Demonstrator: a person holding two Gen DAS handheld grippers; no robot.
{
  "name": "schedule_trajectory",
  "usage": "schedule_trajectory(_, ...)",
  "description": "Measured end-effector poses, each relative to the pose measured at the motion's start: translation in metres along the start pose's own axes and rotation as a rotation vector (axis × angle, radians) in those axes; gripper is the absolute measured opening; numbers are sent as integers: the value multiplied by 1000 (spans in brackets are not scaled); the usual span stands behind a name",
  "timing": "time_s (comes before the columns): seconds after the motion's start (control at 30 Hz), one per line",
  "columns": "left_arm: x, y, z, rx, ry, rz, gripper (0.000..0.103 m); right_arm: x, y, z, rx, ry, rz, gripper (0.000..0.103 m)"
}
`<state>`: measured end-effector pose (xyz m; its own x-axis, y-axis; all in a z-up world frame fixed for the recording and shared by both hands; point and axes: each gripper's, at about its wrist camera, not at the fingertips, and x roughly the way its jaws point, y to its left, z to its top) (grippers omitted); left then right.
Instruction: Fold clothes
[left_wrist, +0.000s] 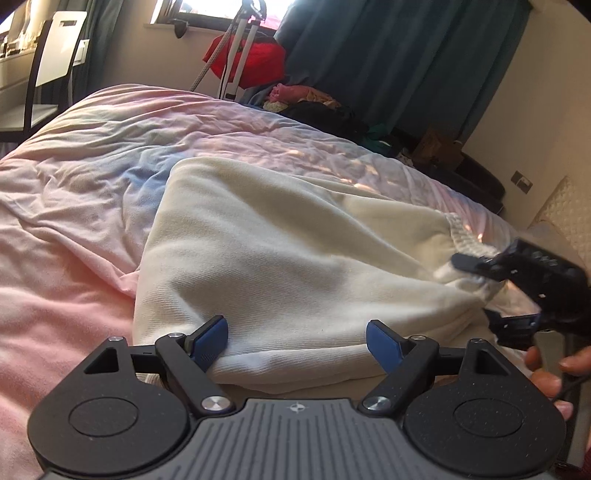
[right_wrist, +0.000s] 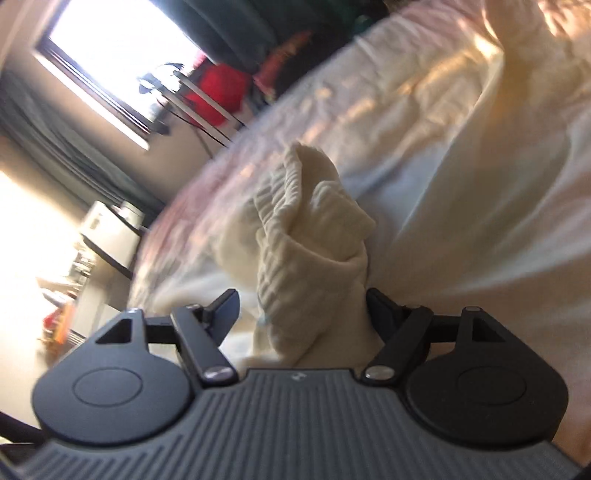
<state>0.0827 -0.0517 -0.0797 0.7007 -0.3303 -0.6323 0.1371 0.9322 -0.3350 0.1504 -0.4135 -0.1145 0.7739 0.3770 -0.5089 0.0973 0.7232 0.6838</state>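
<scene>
Two grippers work one garment here, and everything sits on the bed (left_wrist: 92, 177), whose pink and pale blue cover fills most of your left wrist view. On it lies the cream sweater (left_wrist: 280, 251), a broad knitted piece spread across the middle, its long axis running from the near edge at your left gripper away and to the right, toward the ribbed cuff (right_wrist: 295, 236).

Your left gripper (left_wrist: 295, 343) sits low at the near hem. Its jaws stand wide, and a rolled fold of the sweater lies between the blue pads (left_wrist: 208, 341), touching the left one, not pinched.

Your right gripper (right_wrist: 299, 314) is the one at the far end. In the left wrist view it appears at the right edge, black fingers spread around the ribbed knit. In its own view, which is motion blurred, the cuff stands bunched up between the fingers, pressed against the right one with a gap on the left; the jaws look partly open, so I judge it not yet clamped.

The coming move likely turns on that cuff: it lies right of the body, nearer your right hand. Close there first, then carry it left across the body while the left gripper pins the hem. A loose hold could let the knit slip.
</scene>
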Motion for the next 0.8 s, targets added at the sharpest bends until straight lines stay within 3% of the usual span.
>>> schedule_trajectory(0.07, 0, 3, 1, -22, 1, -10, 84, -14, 0, 4, 20, -44, 61, 78)
schedule_trajectory(0.2, 1, 7, 2, -43, 5, -17, 84, -28, 8, 12, 74, -91, 268, 76)
schedule_trajectory(0.3, 1, 8, 2, -47, 6, -20, 84, -28, 19, 12, -25, -83, 134, 76)
schedule_trajectory(0.4, 1, 7, 2, -55, 6, -21, 84, -16, -1, 10, 42, -50, 2, 76)
schedule_trajectory(0.5, 1, 8, 2, -56, 7, -22, 84, -3, -10, 15, 62, -27, -11, 77)
schedule_trajectory(0.63, 2, 8, 2, -57, 8, -26, 84, 18, 2, 19, -19, 17, -40, 77)
schedule_trajectory(0.7, 2, 7, 2, -57, 8, -23, 84, 31, -2, 17, -18, 43, -73, 82)
schedule_trajectory(0.8, 3, 8, 2, -63, 9, -25, 84, 55, -25, 11, 60, 142, -113, 82)
